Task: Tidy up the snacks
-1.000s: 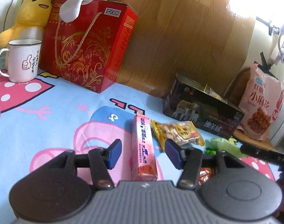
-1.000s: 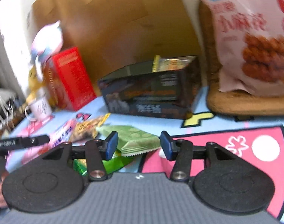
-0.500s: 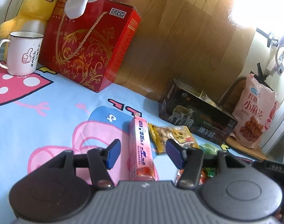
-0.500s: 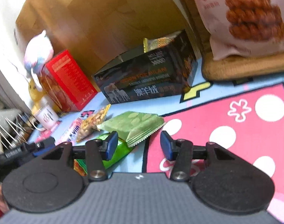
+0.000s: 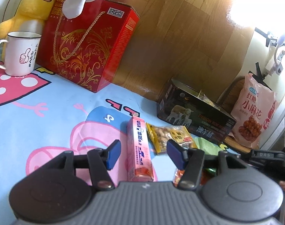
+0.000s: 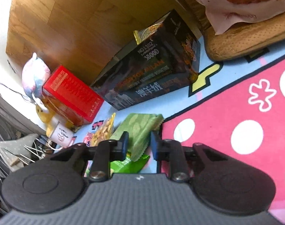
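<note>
Several snacks lie on the cartoon mat. A pink snack box (image 5: pixel 140 150) lies between the fingers of my open left gripper (image 5: pixel 143 155), which hovers above it. A yellow snack packet (image 5: pixel 168 135) lies right of it. My right gripper (image 6: pixel 139 146) is open, tilted, with its fingers on either side of the pale green packet (image 6: pixel 140 129), which lies over a bright green packet (image 6: pixel 129 164). An open dark box (image 5: pixel 194 116) stands behind the snacks; it also shows in the right wrist view (image 6: pixel 151 75).
A red gift box (image 5: pixel 86 48), a white mug (image 5: pixel 19 53), a yellow plush duck (image 5: pixel 28 13) stand at the back left. A pink bag of fried twists (image 5: pixel 254 110) leans at the right on a brown cushion (image 6: pixel 245 37). A wooden board (image 5: pixel 179 33) backs the mat.
My right gripper has moved down and forward over the pale green packet, tilting, and its jaws have narrowed around it. My left gripper has drawn back and risen slightly above the pink box.
</note>
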A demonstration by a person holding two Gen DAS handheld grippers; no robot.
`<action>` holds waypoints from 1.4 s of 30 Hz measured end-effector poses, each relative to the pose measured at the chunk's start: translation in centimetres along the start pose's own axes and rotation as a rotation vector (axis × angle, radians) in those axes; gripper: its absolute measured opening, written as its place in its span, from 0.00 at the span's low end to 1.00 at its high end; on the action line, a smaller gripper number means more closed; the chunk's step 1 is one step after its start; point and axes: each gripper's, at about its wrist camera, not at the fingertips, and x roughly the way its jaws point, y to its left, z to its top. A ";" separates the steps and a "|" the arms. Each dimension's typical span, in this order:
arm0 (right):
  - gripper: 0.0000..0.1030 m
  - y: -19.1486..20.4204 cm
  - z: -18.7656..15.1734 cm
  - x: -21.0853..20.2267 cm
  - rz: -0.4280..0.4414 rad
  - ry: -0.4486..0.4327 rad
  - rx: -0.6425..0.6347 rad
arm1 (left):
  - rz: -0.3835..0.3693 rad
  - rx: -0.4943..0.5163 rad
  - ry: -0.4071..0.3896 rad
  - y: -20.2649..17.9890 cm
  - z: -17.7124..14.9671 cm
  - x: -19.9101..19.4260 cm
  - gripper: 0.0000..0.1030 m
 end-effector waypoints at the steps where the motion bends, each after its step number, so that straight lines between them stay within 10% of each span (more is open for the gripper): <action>1: 0.22 0.0 -0.1 0.1 0.007 0.009 -0.002 | -0.002 0.000 -0.001 0.0 0.0 0.0 0.54; 21: 0.21 6.7 -5.9 0.4 0.120 0.125 -0.400 | -0.234 0.110 0.080 -2.4 -1.4 0.1 0.58; 27: 0.41 7.0 -6.0 0.7 0.095 0.122 -0.462 | -0.222 0.098 0.164 -2.4 -1.7 1.4 0.58; 33: 0.43 8.2 -7.3 0.7 0.053 0.107 -0.586 | -0.270 0.126 0.227 -2.8 -2.3 2.1 0.31; 42: 0.38 9.7 -8.7 -0.7 -0.004 0.038 -0.715 | -0.331 0.095 0.192 -3.3 -1.7 1.2 0.30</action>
